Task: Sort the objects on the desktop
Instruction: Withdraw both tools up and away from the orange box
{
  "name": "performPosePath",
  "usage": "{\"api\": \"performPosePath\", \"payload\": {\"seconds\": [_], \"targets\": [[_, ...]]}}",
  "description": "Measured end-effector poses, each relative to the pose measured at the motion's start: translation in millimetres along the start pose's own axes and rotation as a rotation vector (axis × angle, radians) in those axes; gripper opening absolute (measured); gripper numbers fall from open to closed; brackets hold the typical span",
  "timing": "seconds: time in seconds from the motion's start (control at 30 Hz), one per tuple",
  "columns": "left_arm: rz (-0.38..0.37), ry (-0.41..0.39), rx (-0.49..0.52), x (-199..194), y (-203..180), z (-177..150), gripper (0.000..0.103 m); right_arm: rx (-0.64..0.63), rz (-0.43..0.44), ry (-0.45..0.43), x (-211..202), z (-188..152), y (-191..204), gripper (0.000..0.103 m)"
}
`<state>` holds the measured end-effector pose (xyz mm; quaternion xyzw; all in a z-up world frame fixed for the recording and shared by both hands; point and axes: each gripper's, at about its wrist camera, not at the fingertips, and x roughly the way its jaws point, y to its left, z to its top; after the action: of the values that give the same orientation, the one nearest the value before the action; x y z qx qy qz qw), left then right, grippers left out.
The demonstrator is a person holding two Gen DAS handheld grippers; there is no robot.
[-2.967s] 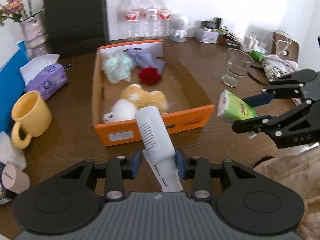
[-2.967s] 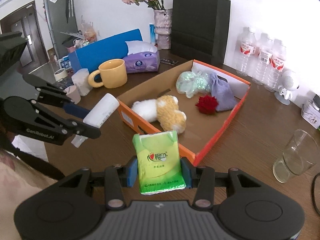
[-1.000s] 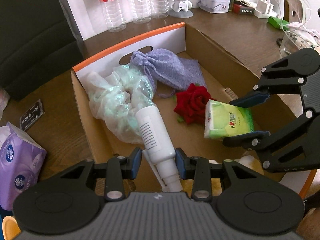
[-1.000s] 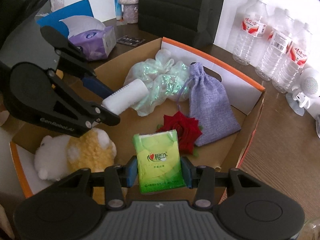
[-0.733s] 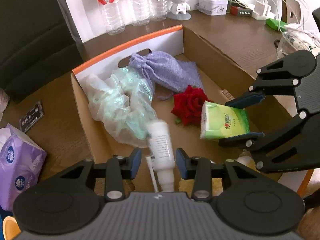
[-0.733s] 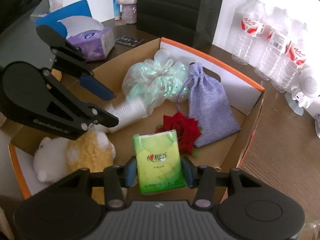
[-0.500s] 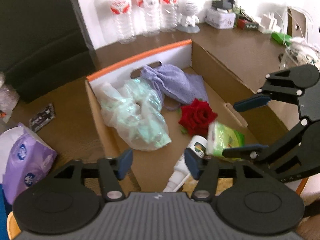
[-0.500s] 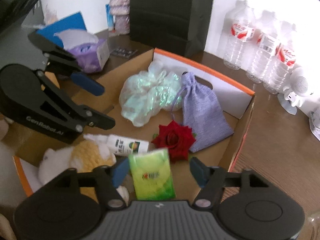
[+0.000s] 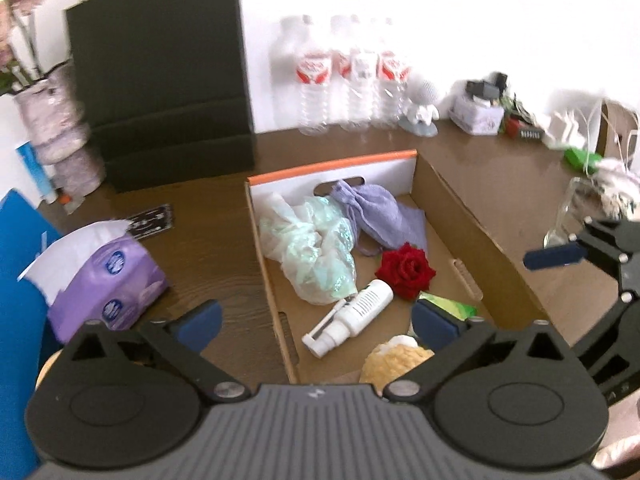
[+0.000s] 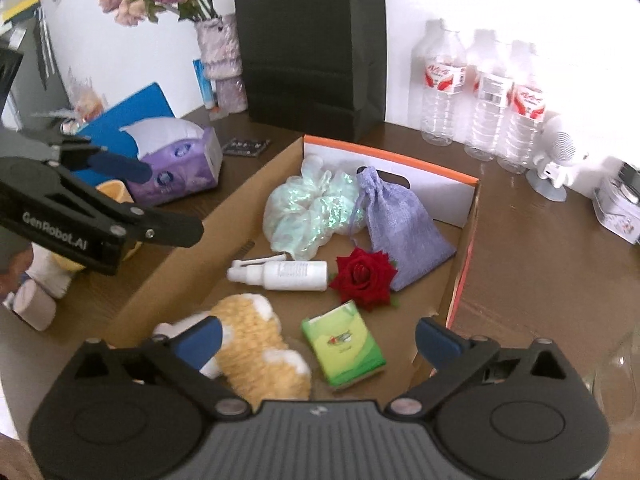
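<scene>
both grippers, left gripper [image 9: 316, 318] and right gripper [image 10: 318, 336], hang spread and empty above the cardboard box [image 10: 466, 240] where spray bottle [image 10: 286, 274] and tissue pack [image 10: 344, 346] lie, so a careless dip could snag the plush toy [image 10: 260, 356].

Inside your orange-rimmed cardboard box [image 10: 464, 240], the white spray bottle [image 10: 286, 275] lies on its side, its base touching the red rose [image 10: 363, 275]. Your green tissue pack [image 10: 343, 345] lies flat just beside the yellow-and-white plush toy [image 10: 256, 350].
</scene>
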<state>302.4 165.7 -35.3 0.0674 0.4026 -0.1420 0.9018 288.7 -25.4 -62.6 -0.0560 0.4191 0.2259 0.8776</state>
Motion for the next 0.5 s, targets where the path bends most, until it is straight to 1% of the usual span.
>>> {"api": "performPosePath", "payload": {"seconds": [0.17, 0.33, 0.5], "targets": [[0.004, -0.034, -0.066, -23.4, -5.1, -15.9, 0.103, 0.031, -0.023, -0.018, -26.0, -11.4, 11.3, 0.103], [0.046, -0.087, -0.144, -52.7, -11.5, -33.7, 0.103, 0.061, -0.051, -0.047, -53.4, -25.4, 22.8, 0.103], [0.095, -0.121, -0.187, -79.8, -19.7, -49.6, 0.103, 0.116, -0.064, -0.055, -76.5, -43.0, 30.4, 0.103]]}}
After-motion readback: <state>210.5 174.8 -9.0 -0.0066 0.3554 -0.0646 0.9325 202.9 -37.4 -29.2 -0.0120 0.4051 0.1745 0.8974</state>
